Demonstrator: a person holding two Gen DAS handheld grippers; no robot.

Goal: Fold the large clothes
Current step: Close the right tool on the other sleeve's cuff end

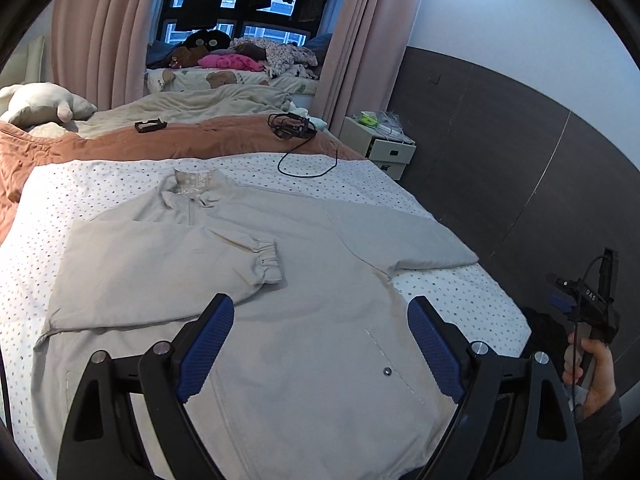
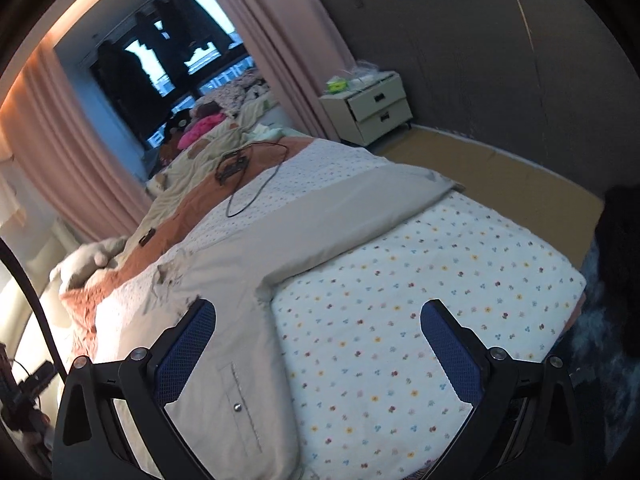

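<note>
A large beige jacket (image 1: pixel 304 280) lies flat, front up, on the dotted bed sheet (image 1: pixel 460 300). Its left sleeve (image 1: pixel 168 264) is folded across the chest, cuff (image 1: pixel 266 260) near the middle. Its right sleeve (image 1: pixel 404 236) lies spread out toward the bed's right edge. My left gripper (image 1: pixel 320 312) is open and empty, above the jacket's lower body. My right gripper (image 2: pixel 318 316) is open and empty, above the sheet beside the jacket's right side (image 2: pixel 240 320), below the spread sleeve (image 2: pixel 360 208). The right gripper, held in a hand, also shows in the left wrist view (image 1: pixel 588 308).
A black cable and device (image 1: pixel 296 132) lie on the bed beyond the collar, with a small black object (image 1: pixel 150 126) and a plush toy (image 1: pixel 40 104) further back. A white nightstand (image 1: pixel 380 144) stands right of the bed. Dark wall and floor (image 2: pixel 500 184) border the bed's right side.
</note>
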